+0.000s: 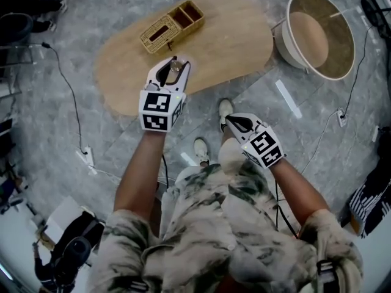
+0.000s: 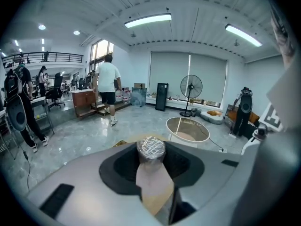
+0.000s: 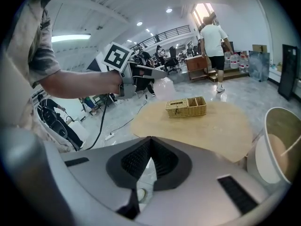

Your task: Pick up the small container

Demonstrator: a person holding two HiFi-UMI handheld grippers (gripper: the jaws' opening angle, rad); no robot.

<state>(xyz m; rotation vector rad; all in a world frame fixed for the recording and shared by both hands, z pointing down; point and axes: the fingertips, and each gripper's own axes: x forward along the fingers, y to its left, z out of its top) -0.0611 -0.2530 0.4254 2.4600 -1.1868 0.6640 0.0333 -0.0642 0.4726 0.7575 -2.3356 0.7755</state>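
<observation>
Left gripper pinches the small container upright between its jaws over the oval wooden table's near edge; right gripper, pressed together and empty, hangs well apart.

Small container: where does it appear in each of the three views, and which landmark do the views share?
Head view: small container above centre, between the jaws of the left gripper.
Left gripper view: lower centre, clamped between the jaws.
Right gripper view: probably the pale blur at the left gripper's tips, left of centre; too unclear to confirm.
Shared landmark: round white tub.
</observation>
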